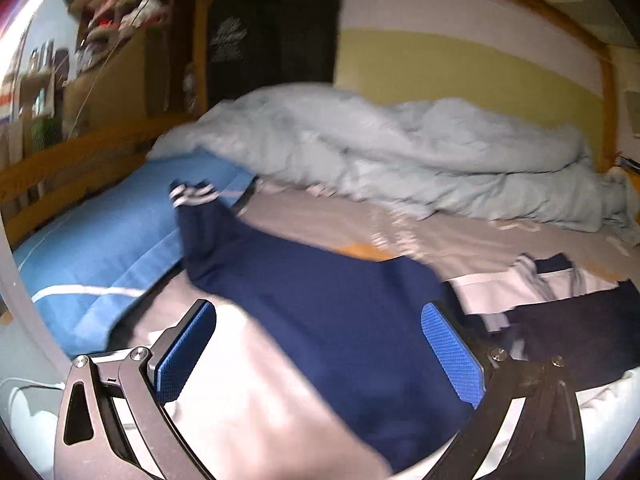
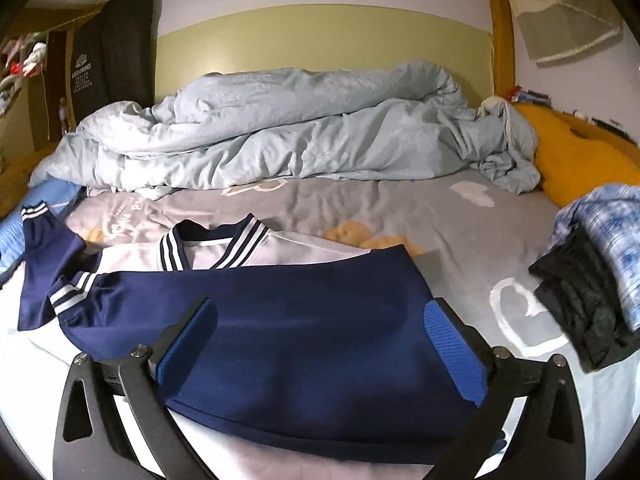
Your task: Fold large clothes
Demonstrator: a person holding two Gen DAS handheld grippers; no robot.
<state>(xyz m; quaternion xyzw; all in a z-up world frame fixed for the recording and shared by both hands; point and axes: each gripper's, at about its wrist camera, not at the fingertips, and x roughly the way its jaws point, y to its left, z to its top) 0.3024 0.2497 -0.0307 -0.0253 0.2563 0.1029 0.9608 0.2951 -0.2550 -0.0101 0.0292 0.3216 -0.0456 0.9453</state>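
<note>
Navy and white jacket (image 2: 256, 312) lying on a grey printed bedsheet (image 2: 400, 208), both grippers held wide open above it.

The right gripper (image 2: 320, 344) hovers over a navy sleeve folded across the jacket's white body, nothing between its blue pads (image 2: 452, 352). The left gripper (image 1: 320, 352), also empty, sits over the other navy sleeve near a blue pillow (image 1: 108, 236). A crumpled pale blue duvet (image 2: 288, 132) lies behind; folded clothes (image 2: 592, 280) sit at right.

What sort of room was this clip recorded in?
Most likely a bedroom. A crumpled pale blue duvet lies on a grey printed bedsheet inside a wooden bed frame, with a navy and white jacket spread out in front for folding.
</note>
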